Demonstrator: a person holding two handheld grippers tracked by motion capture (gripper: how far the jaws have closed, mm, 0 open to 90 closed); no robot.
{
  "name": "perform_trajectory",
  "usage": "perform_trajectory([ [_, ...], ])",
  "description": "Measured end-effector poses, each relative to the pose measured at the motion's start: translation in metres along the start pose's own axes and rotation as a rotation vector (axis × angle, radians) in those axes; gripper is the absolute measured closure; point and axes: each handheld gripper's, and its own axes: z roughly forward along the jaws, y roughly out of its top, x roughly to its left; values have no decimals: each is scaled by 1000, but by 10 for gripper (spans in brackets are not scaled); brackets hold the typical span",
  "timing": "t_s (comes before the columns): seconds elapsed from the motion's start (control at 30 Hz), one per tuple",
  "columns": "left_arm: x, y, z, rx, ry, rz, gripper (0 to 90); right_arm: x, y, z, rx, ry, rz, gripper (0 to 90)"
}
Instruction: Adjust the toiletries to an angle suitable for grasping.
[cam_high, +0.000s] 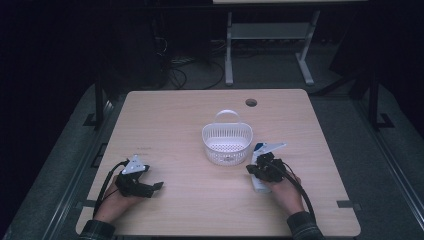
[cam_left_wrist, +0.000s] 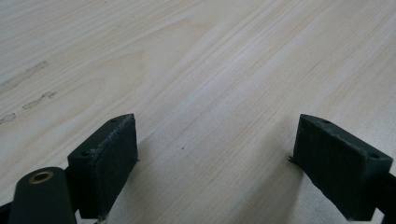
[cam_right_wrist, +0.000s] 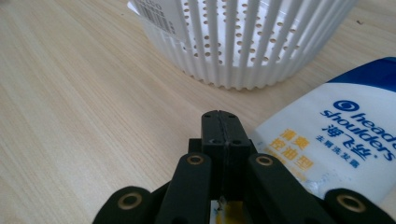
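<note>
A white slotted basket (cam_high: 215, 142) with a handle stands near the middle of the wooden table (cam_high: 190, 110). Just right of it, a white and blue shampoo bottle (cam_high: 259, 186) lies flat on the wood. My right gripper (cam_high: 252, 170) rests beside the bottle, its jaws shut with nothing between them. In the right gripper view, the shut jaws (cam_right_wrist: 220, 122) point at the basket wall (cam_right_wrist: 243, 42), and the bottle (cam_right_wrist: 336, 140) lies to their right. My left gripper (cam_high: 155, 189) sits at the front left. Its jaws (cam_left_wrist: 215, 158) stand wide open over bare wood.
A round cable hole (cam_high: 251, 102) sits in the table's far edge. Behind the table a white desk frame (cam_high: 270, 40) and cables lie on the dark floor. A barcode label (cam_right_wrist: 159, 16) is stuck on the basket.
</note>
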Motion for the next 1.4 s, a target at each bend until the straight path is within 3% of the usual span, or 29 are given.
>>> perform_trajectory([
  [0.93,0,1,1,0,-2,2,131,-25,-19,-24,-23,-28,89,897],
  [1.13,0,1,1,0,-3,2,130,-21,-21,-33,-42,-18,86,897],
  [1.4,0,1,1,0,-3,3,131,-2,-26,-48,-65,3,81,897],
])
